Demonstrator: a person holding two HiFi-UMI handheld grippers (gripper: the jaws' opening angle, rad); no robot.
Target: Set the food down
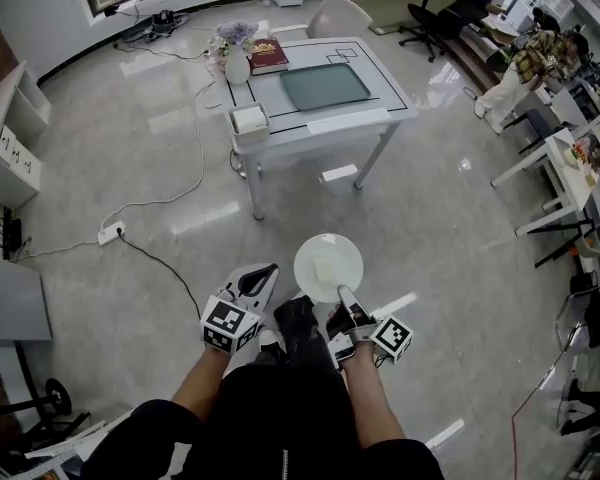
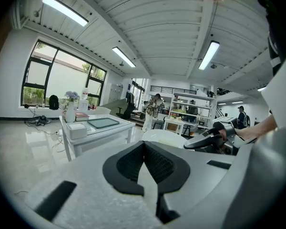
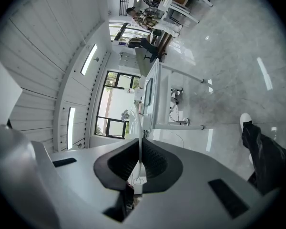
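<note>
**Right gripper** (image 1: 346,296): the jaws are clamped on the near rim of the round white plate (image 1: 308,248), which shows edge-on between the pads in the right gripper view. The plate is held out over the floor and appears level, presumably so that the pale square piece of food (image 1: 326,269) on it does not slide.

**Left gripper** (image 1: 258,282): the jaws are closed together with nothing in them. It is held alongside, apparently in reserve.

**White rectangular table** (image 1: 375,111): it stands well ahead and is judged the likely set-down place. The plate has not yet reached it.
</note>
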